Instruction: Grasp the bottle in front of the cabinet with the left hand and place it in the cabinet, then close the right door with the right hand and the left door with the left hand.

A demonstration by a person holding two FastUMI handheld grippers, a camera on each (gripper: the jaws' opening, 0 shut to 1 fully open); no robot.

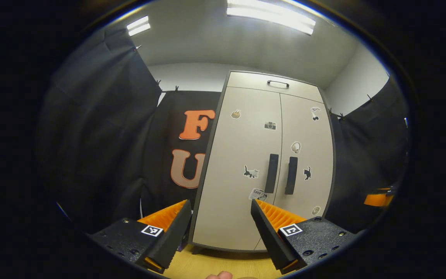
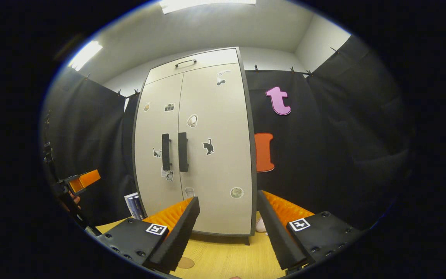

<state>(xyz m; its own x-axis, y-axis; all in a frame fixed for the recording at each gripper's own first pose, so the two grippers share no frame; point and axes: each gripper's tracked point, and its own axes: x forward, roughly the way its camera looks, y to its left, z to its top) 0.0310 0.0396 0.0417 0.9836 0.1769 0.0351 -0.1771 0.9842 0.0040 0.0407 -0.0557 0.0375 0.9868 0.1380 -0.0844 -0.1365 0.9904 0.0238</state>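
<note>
Both doors of the cabinet (image 1: 263,162) are seen shut, ahead of the left gripper (image 1: 221,223) and right gripper (image 2: 227,219), each spread wide and empty. The bottle's whereabouts cannot be told.

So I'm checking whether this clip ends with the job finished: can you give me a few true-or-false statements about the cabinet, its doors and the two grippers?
1. Both doors of the cabinet are shut. True.
2. The left gripper is clamped on a door handle. False: it is open, holding nothing, back from the cabinet.
3. The two door handles stand upright side by side at the middle seam. True.
4. The right gripper holds a bottle. False: it is open and empty.
5. The cabinet doors are bare. False: several small stickers, such as a cat sticker, are on them.
6. The cabinet stands on a wooden table. True.
</note>
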